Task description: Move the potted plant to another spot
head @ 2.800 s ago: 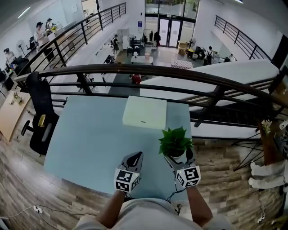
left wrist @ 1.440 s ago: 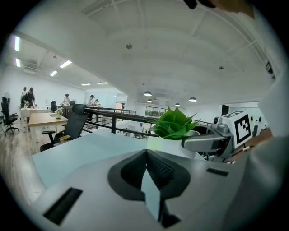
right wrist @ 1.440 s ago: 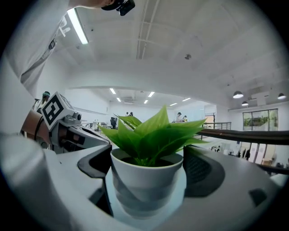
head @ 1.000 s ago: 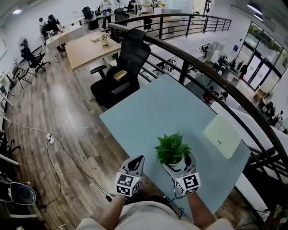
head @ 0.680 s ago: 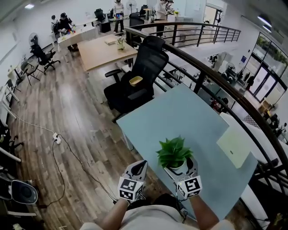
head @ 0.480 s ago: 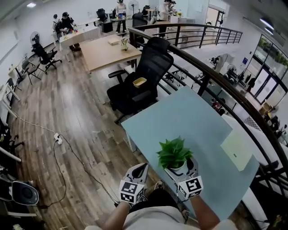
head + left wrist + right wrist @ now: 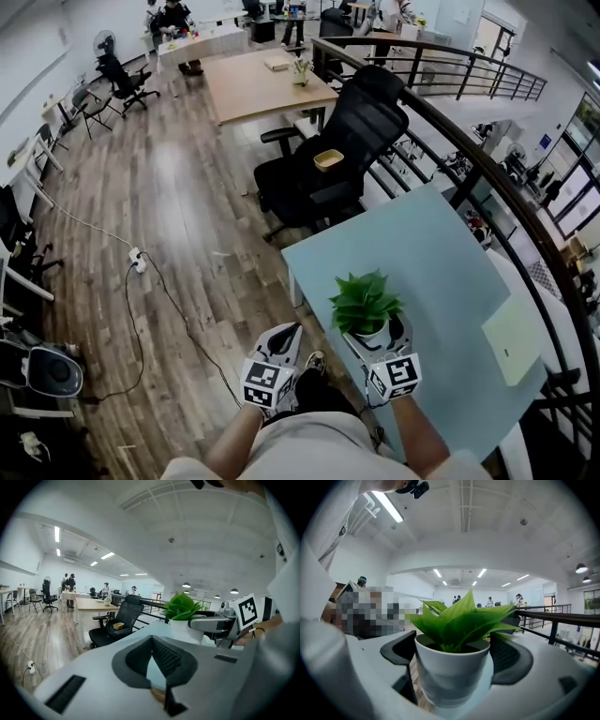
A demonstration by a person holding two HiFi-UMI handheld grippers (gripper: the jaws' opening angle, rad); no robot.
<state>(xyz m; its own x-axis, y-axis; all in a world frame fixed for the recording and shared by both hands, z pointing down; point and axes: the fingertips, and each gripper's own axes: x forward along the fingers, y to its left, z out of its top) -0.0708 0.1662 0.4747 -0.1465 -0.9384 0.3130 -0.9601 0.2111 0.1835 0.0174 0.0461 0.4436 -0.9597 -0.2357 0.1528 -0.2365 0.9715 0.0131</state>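
The potted plant [image 7: 364,305], green leaves in a small white pot [image 7: 452,667], is held upright in the air over the near left corner of the light blue table [image 7: 441,272]. My right gripper [image 7: 375,334] is shut on the pot, one black pad on each side [image 7: 454,656]. My left gripper [image 7: 284,337] is shut on nothing, a little left of the plant, over the wooden floor just off the table's edge. In the left gripper view its pads meet [image 7: 152,639], with the plant [image 7: 180,607] up to the right.
A flat white box [image 7: 514,339] lies on the table's far right part. A black office chair [image 7: 337,169] stands at the table's far end, with a wooden desk [image 7: 267,84] beyond it. A dark railing [image 7: 487,169] runs along the right. A cable [image 7: 141,267] lies on the floor.
The view has swung left from the railing toward the chair and open floor. The plant stays in my right gripper, now nearer the table's left corner. My left gripper is off the table's edge.
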